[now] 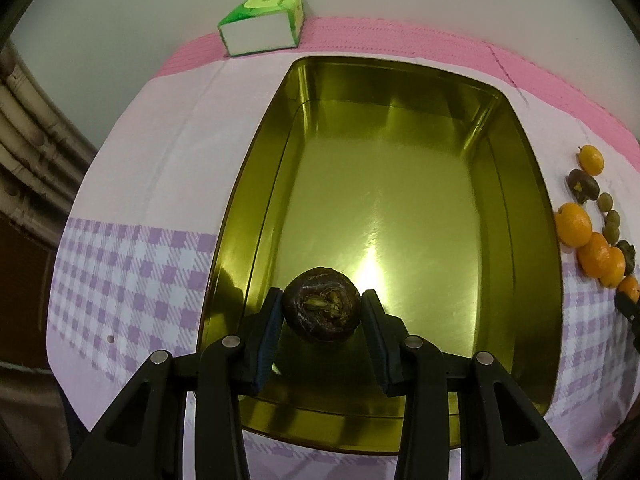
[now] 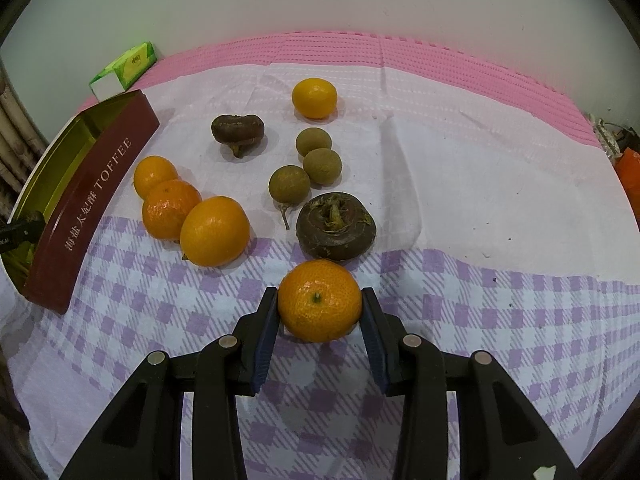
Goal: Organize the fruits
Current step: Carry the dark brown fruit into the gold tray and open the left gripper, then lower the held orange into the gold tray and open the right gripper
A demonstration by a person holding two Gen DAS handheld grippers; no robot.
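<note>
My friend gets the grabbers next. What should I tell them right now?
Left gripper: shut on a brown water chestnut, held over the near end of the gold tin.
Right gripper: shut on an orange, low over the cloth.
Tin: nothing lies in it yet; it sits left of the fruit.
On the cloth: four more oranges, two more water chestnuts, three small longans.
Done: one fruit in each gripper.
Left: drop the chestnut in the tin, then the orange, then fetch the rest.
</note>
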